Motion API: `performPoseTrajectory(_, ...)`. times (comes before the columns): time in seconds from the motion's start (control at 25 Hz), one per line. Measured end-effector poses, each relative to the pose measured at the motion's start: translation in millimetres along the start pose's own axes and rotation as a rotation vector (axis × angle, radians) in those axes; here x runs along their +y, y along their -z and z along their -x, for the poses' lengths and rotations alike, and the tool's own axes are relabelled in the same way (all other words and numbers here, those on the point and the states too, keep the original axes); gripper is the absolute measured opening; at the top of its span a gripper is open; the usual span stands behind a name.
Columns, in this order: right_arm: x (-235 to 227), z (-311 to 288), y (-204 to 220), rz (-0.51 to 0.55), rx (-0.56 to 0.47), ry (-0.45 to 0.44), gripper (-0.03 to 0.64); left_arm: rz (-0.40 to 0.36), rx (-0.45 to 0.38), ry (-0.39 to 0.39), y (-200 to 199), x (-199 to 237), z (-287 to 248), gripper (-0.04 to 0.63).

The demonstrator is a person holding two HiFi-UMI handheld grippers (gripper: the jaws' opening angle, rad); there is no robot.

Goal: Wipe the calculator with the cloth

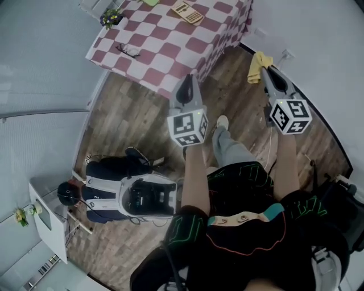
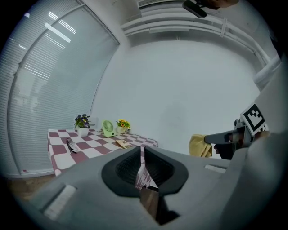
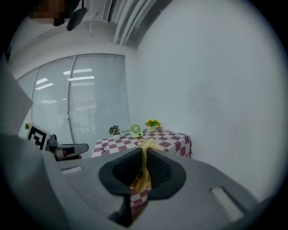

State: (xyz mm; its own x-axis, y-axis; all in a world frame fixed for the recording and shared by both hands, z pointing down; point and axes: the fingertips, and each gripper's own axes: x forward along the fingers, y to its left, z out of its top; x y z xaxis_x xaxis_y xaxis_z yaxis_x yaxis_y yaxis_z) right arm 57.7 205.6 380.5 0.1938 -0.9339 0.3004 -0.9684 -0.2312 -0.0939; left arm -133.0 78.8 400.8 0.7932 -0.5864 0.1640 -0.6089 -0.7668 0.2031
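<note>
The right gripper [image 1: 266, 70] is clamped on the limp yellow cloth [image 1: 256, 65], which hangs loose and could slip free or snag on the way in. The left gripper [image 1: 189, 79] has its jaws together on nothing. The tan rectangular calculator [image 1: 187, 12] lies on the red-and-white checkered table [image 1: 170, 45], well apart from both grippers. The only container, a small white pot [image 2: 83, 131], holds purple flowers [image 2: 82, 120].

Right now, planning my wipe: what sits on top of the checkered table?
A calculator, glasses, a mini fan and two flower pots. The left gripper covers one corner of the table.
</note>
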Motion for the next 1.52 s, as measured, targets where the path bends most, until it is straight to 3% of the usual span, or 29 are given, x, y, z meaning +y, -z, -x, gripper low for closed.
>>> performPoseTrajectory(0.32, -68, -72, -37, -0.021, -0.014, 0.004, 0.034, -0.005, -0.001, -0.04, -26, 10, -100, 0.014)
performPoseTrajectory(0.48, -79, -103, -62, -0.018, -0.039, -0.017, 0.034, -0.013, -0.003, -0.047, -39, 17, -126, 0.014)
performPoseTrajectory(0.72, -65, -163, -77, -0.013, -0.033, -0.096, 0.034, -0.022, 0.006, -0.091, -48, 51, -152, 0.014)
performPoseTrajectory(1.12, -57, -303, -80, 0.055, 0.065, -0.184, 0.034, 0.054, 0.053, -0.145, -31, 124, -247, 0.014)
performPoseTrajectory(1.52, -19, -412, -73, 0.245, 0.188, -0.36, 0.035, 0.096, 0.117, -0.182, -18, 174, -294, 0.014)
